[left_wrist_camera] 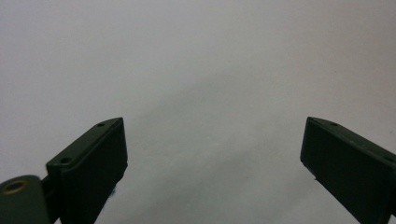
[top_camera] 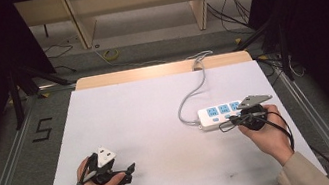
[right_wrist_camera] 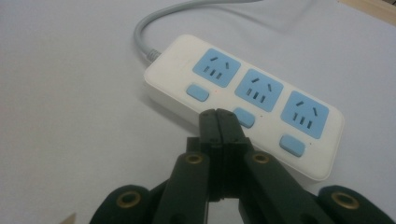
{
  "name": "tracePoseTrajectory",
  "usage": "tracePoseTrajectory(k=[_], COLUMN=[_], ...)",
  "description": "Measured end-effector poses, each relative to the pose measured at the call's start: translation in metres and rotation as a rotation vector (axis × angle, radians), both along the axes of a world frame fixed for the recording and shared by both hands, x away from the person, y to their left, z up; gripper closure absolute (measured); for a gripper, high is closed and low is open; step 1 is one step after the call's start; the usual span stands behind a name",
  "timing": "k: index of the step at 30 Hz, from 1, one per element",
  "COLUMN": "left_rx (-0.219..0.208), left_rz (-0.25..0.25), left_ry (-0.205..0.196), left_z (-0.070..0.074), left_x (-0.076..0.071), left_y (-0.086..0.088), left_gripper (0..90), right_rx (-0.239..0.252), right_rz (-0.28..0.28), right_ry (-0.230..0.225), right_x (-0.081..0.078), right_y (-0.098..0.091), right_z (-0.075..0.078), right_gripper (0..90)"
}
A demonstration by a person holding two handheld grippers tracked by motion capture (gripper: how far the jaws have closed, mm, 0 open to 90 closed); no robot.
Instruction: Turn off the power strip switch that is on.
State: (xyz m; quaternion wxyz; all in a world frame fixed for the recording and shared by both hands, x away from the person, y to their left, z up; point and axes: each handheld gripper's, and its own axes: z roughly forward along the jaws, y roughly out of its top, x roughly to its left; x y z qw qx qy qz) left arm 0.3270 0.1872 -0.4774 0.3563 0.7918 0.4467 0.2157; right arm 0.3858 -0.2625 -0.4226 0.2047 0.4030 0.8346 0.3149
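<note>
A white power strip (top_camera: 224,112) with three blue sockets lies on the white worktop (top_camera: 157,124) near its right edge, about midway between the near and far edges. Its grey cable (top_camera: 193,93) curls off toward the far edge. In the right gripper view each socket has a small blue switch beside it, on the side facing the person.

The right claw (right_wrist_camera: 219,122) is clenched, its two jaws pressed flat together with nothing between them. Its joined tips sit right at the middle switch (right_wrist_camera: 244,117) of the strip; whether they are already pressing down on it or only resting against it cannot be told. In the high view the right hand (top_camera: 265,131) holds this claw at the near side of the strip.

The left claw (left_wrist_camera: 212,154) is released, jaws wide apart, with only bare worktop ahead of it. It sits near the near-left corner (top_camera: 125,172), well apart from the strip, and looks idle.

The work appears to be switching the sockets with the closed tips. The approach looks done and the tips are lined up on the middle switch, so the push itself is either under way or about to be made. No plug is in any socket, and nothing shows which switches are on, so how many remain to be pressed cannot be judged.
</note>
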Motion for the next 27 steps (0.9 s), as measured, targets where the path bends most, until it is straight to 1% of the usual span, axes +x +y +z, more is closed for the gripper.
tracePoseTrajectory(k=[27], left_rx=[0.002], left_rz=[-0.001], left_ry=[-0.002], left_z=[0.000], left_x=[0.000], left_y=[0.000], left_gripper=[6.9], right_rx=[-0.005], right_rz=[-0.010], right_ry=[0.016], right_x=[0.011], right_y=[0.002], right_z=[0.004], right_gripper=[90.0])
